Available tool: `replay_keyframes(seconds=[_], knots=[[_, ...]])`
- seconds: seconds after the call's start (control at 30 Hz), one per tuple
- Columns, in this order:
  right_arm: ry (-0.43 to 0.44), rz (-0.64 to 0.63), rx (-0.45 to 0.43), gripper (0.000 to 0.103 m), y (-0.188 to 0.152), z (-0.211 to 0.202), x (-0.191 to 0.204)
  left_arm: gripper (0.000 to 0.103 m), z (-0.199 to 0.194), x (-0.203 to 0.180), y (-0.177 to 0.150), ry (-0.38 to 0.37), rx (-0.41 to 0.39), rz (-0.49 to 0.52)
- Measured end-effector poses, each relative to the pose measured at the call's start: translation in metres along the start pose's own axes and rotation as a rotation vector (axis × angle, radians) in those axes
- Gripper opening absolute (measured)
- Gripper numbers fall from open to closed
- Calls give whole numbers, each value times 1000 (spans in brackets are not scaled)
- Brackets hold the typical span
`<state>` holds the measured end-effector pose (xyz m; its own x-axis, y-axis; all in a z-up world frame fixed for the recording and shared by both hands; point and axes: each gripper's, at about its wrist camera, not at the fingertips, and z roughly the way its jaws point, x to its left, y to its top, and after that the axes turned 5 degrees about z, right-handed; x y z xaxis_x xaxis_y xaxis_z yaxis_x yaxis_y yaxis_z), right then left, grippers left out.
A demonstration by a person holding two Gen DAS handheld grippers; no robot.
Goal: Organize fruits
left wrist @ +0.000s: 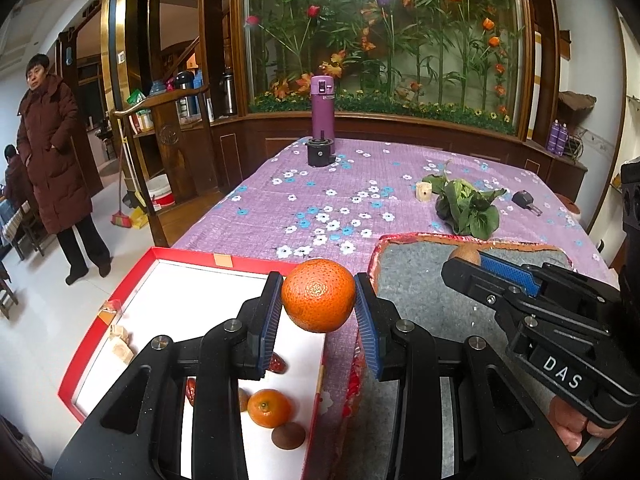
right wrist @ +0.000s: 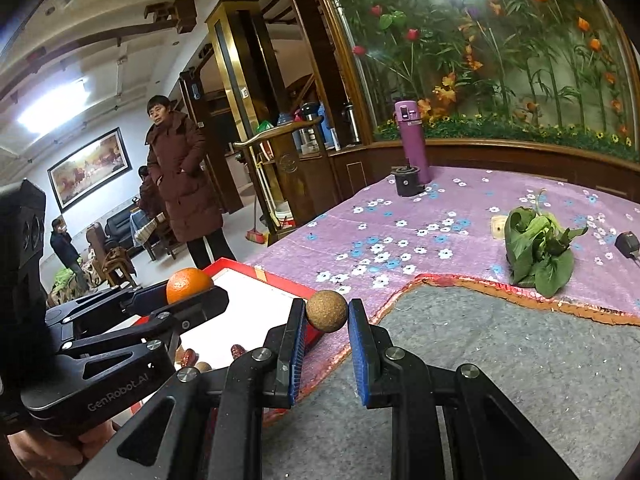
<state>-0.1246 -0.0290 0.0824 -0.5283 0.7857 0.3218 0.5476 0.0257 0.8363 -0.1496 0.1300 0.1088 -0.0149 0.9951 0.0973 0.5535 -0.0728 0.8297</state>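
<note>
My left gripper [left wrist: 318,300] is shut on a large orange [left wrist: 318,295] and holds it above the right edge of a red box [left wrist: 132,276] with a white inside. In the box lie a small orange [left wrist: 269,408], a brown round fruit [left wrist: 288,435] and red dates [left wrist: 277,364]. My right gripper [right wrist: 327,312] is shut on a brown rough round fruit [right wrist: 326,311], held above the edge of a grey mat [right wrist: 520,360]. The left gripper with its orange [right wrist: 189,279] shows at the left of the right wrist view. The right gripper [left wrist: 472,260] with its fruit [left wrist: 464,255] shows at the right of the left wrist view.
The table has a purple flowered cloth [left wrist: 340,200]. On it stand a purple flask [left wrist: 322,108] and a black cup [left wrist: 320,153], with leafy greens [left wrist: 466,206], a small wooden block [left wrist: 423,191] and a black key [left wrist: 525,200]. A person in a brown coat [left wrist: 50,160] stands on the floor at left.
</note>
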Motion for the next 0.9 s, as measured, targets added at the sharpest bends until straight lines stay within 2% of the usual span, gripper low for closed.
replay_keyframes(seconds=[0.33, 0.9], knots=[[22, 12, 12, 20, -1, 2, 3, 35, 2, 1, -1, 13, 9, -1], [65, -54, 28, 20, -2, 15, 37, 35, 2, 22, -8, 26, 11, -37]])
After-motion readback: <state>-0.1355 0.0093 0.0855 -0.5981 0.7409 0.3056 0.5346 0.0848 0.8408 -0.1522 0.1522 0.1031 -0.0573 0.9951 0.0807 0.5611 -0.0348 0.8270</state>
